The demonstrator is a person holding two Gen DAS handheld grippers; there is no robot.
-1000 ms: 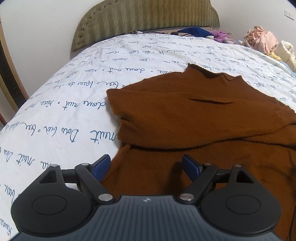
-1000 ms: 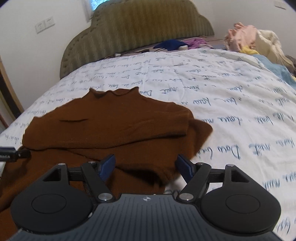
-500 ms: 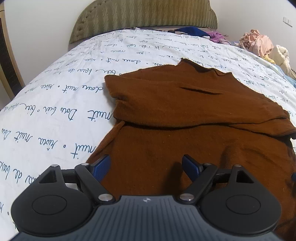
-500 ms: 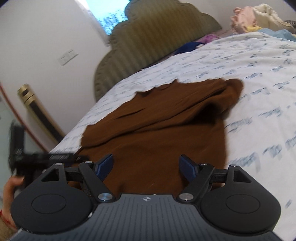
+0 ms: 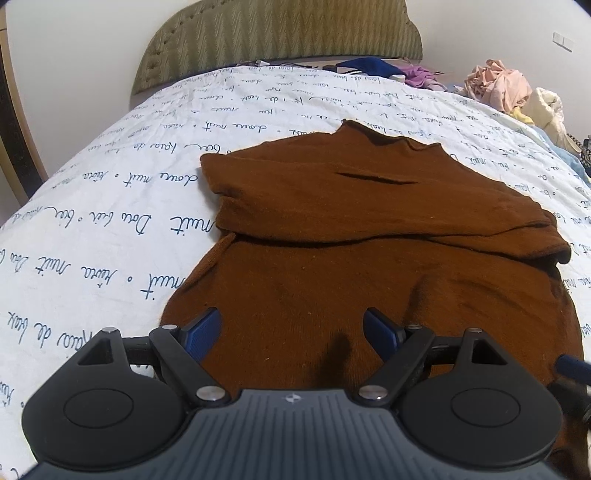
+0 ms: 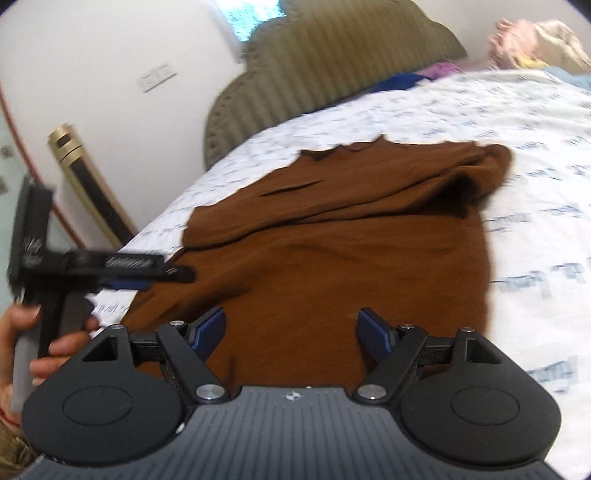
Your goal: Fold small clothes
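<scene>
A brown sweater (image 5: 369, 240) lies flat on the bed, collar at the far end, with its upper part and sleeves folded across the body. My left gripper (image 5: 291, 325) hovers open over the sweater's near part, nothing between its blue pads (image 5: 205, 328). My right gripper (image 6: 291, 325) is also open and empty, over the near part of the same sweater (image 6: 351, 240). In the right wrist view the left gripper (image 6: 122, 273) shows at the left by the sweater's edge, held by a hand (image 6: 55, 347). One blue tip of the right gripper (image 5: 572, 369) peeks in at the right of the left wrist view.
The bed has a white sheet with blue script (image 5: 110, 229) and an olive padded headboard (image 5: 280, 33). A pile of pink and cream clothes (image 5: 498, 85) and blue and purple garments (image 5: 373, 66) lie at the far end. A wooden frame (image 6: 92, 192) leans on the wall at left.
The right gripper swung left, from the sweater's right edge to over its near middle, and its jaws widened slightly. The left gripper shifted right, further over the sweater. The sweater lies unmoved.
</scene>
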